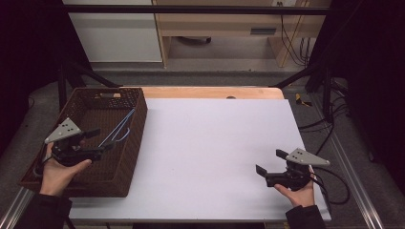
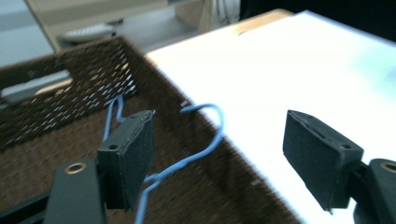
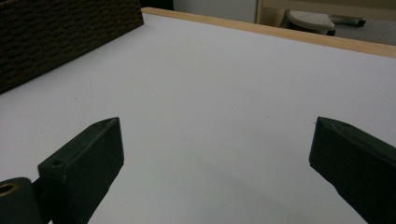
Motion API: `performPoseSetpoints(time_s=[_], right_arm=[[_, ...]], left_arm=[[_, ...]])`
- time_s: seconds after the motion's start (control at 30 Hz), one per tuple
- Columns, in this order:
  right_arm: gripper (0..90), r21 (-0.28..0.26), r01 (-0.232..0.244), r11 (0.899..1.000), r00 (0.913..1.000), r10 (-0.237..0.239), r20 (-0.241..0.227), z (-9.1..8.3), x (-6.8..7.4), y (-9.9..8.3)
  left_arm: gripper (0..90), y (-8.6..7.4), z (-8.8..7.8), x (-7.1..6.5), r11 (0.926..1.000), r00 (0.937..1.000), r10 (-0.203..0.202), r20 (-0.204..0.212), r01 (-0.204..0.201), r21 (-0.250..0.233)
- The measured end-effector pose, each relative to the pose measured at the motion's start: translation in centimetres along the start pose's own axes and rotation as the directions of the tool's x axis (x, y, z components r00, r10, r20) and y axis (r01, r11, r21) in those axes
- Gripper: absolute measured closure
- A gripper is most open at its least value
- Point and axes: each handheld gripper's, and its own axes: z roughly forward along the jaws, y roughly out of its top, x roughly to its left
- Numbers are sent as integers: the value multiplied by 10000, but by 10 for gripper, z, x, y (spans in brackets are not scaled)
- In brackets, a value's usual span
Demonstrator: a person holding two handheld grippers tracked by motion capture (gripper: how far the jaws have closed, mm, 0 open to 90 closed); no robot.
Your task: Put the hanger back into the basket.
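1. Blue wire hanger (image 1: 117,130), lying in dark brown woven basket (image 1: 136,125) at left of white table (image 1: 215,143), hook propped on the basket's right wall.
2. Left gripper (image 1: 97,141): over basket, jaws spread wide, hanger between them but ungripped.
3. Right gripper (image 1: 271,161): low over table, jaws wide apart, empty.

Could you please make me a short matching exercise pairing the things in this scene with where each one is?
Things:
1. hanger
2. basket
3. left gripper
4. right gripper

Places:
A. over the bare white board, jaws open, holding nothing
B. at the table's left edge, beside the white board
C. lying inside the basket, against its right wall
D. over the basket, jaws open on either side of the hanger's hook

Pairs: 1-C, 2-B, 3-D, 4-A
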Motion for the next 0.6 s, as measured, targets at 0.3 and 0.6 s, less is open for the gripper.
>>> performPoseSetpoints(time_s=[0.3,0.6], right_arm=[[31,-171,-67,9998,9999,66,-86,0,-1,4],[28,-319,-140,9994,9998,137,-121,-4,-3,5]], left_arm=[[85,1,1,-49,9966,9998,10,197,6,-822],[66,-7,20,-90,9944,9976,192,659,-122,-1048]])
